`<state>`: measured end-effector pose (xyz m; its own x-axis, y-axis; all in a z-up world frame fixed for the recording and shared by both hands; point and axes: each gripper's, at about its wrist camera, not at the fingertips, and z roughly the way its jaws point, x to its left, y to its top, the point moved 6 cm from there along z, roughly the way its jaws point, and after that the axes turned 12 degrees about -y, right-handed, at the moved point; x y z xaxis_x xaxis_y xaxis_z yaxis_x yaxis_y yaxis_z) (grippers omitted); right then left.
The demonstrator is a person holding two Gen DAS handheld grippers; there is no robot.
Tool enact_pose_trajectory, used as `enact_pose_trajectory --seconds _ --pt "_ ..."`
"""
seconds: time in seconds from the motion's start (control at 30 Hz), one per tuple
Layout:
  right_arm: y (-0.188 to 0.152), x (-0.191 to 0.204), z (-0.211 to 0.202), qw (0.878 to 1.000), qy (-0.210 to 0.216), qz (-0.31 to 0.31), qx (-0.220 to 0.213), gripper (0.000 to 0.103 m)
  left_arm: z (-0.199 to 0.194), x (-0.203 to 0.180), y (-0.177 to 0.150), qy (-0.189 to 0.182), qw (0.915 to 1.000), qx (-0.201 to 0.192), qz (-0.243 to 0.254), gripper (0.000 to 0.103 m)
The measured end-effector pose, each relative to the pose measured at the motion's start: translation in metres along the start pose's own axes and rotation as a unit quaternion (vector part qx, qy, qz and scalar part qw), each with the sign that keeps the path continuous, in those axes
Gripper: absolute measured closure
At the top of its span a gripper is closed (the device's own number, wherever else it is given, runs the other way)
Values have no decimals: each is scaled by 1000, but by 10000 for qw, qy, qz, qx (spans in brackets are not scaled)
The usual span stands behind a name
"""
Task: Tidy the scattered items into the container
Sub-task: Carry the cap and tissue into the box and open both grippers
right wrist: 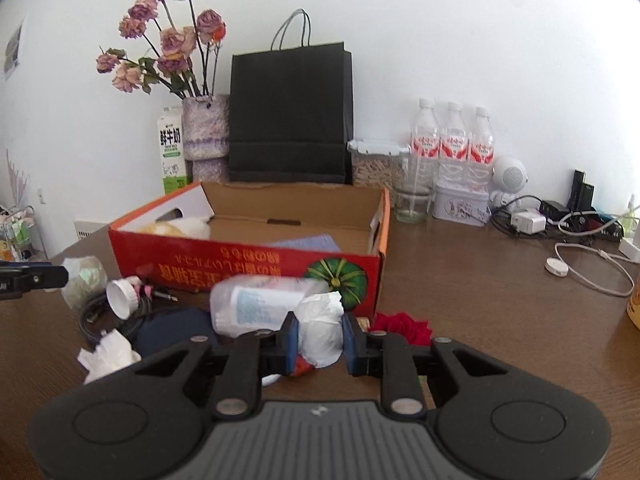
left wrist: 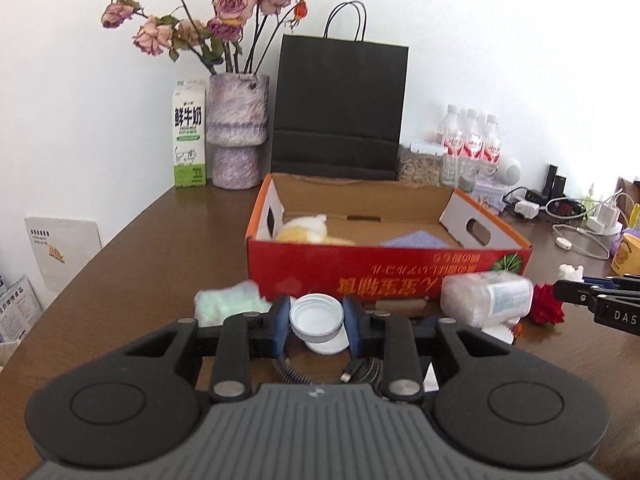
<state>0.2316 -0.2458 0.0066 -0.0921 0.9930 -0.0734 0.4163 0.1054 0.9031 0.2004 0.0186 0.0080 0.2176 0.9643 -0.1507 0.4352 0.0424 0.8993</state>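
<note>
The red cardboard box (left wrist: 384, 268) stands open on the brown table, with a yellow plush (left wrist: 308, 230) and a purple cloth (left wrist: 416, 238) inside; it also shows in the right wrist view (right wrist: 256, 258). My left gripper (left wrist: 317, 320) is shut on a white round lid (left wrist: 317, 316), held in front of the box. My right gripper (right wrist: 320, 338) is shut on a crumpled white tissue (right wrist: 322, 324). A clear plastic bottle (right wrist: 256, 304) lies on its side before the box. A red fabric rose (right wrist: 404, 326), a pale green wad (left wrist: 224, 302), another tissue (right wrist: 108, 354) and a black cable (right wrist: 96, 312) lie scattered.
A black paper bag (left wrist: 340, 112), a vase of dried roses (left wrist: 236, 132) and a milk carton (left wrist: 189, 136) stand behind the box. Water bottles (right wrist: 452, 144), a tin (right wrist: 460, 204), a glass (right wrist: 412, 204), chargers and white cables (right wrist: 588, 268) crowd the right side.
</note>
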Motion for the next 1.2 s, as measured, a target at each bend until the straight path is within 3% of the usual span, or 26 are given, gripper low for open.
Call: enact_pose_trajectory --seconds 0.27,0.47,0.83,1.2 --pt "67 28 8 9981 207 16 -588 82 32 -30 56 -334 9983 -450 129 74" --pt "98 41 33 9970 242 45 -739 82 63 -35 87 -382 9969 -683 59 74" --pt "112 56 111 9978 338 112 -557 82 136 -18 107 -251 9975 -618 -238 74" --pt "86 52 154 9998 172 -25 -39 82 182 7 83 139 9994 -34 -311 74"
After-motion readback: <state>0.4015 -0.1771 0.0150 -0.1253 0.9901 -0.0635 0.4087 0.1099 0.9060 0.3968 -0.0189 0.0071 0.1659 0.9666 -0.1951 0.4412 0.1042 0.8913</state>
